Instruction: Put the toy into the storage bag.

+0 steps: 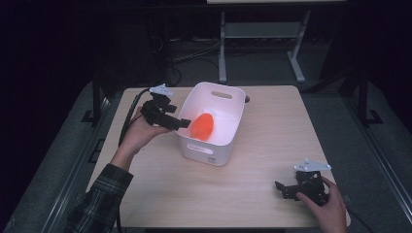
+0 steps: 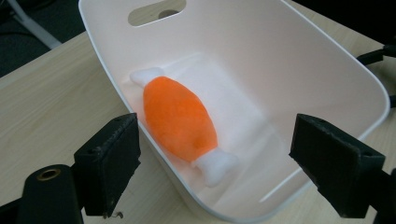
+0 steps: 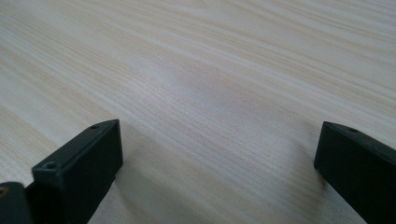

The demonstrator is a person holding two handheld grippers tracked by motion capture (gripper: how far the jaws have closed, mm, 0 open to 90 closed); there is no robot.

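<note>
Lay soft and fuzzy in the smooth white plastic tub [image 2: 327, 70]: orange plush bone-in drumstick toy [image 2: 180, 116]. Gaped wide and empty over it: left gripper [image 2: 215, 168]; likewise right gripper [image 3: 215, 172] above pale wood-grain tabletop [image 3: 210, 70].

The right gripper [image 3: 217, 172] holds its jaws wide apart — nothing between them — just above the pale wooden table [image 3: 210, 70].

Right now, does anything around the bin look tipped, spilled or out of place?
Nothing stands out. The white bin stands upright on the table, the orange plush toy lies flat inside it, and the left hand-held gripper hovers open at its rim.
</note>
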